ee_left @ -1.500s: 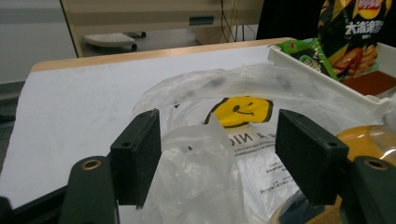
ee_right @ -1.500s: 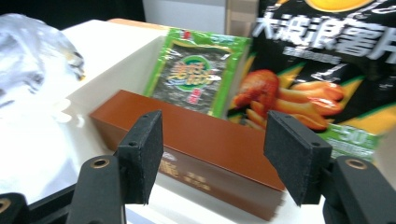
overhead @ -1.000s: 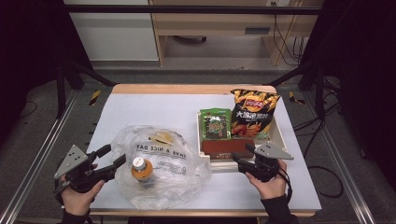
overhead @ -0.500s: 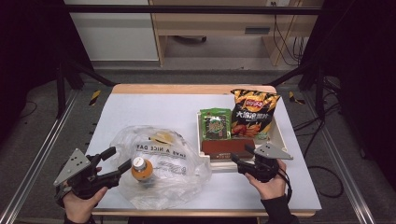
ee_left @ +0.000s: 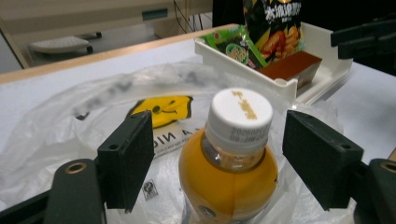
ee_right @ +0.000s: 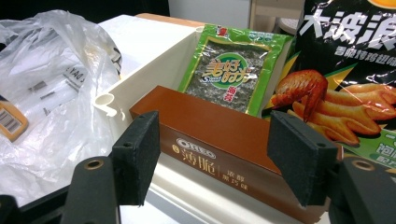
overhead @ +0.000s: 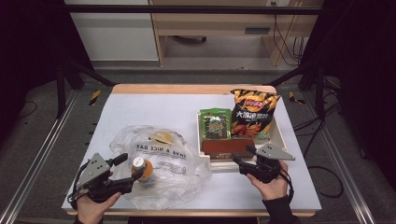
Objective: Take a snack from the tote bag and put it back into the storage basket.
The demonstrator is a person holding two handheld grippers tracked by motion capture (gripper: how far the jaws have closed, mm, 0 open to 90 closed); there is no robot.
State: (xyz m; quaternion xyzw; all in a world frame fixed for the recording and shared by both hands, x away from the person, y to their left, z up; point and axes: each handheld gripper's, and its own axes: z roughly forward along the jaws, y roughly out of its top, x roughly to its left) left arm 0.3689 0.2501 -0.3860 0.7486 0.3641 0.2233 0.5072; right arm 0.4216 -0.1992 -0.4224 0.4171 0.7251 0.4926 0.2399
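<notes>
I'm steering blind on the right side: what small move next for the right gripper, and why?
Probably ease the right gripper forward and close on the brown Oreo box. Its fingers stand open on either side of the box's near edge without pressing it, and the box lies at the front of the white tray, unblocked. The left gripper is open around the orange bottle.

Left gripper [overhead: 125,169]: black body, flat grey three-cornered plate on top, black cable looping off its outer side. Its jaws are matte black rectangular blocks, each with a small hole in the face; brass-coloured eyelets sit in the arms below them (seen in the left gripper view). Right gripper [overhead: 243,155]: same black build, same grey plate, black cable alongside. A dark cuff covers the right wrist.
</notes>
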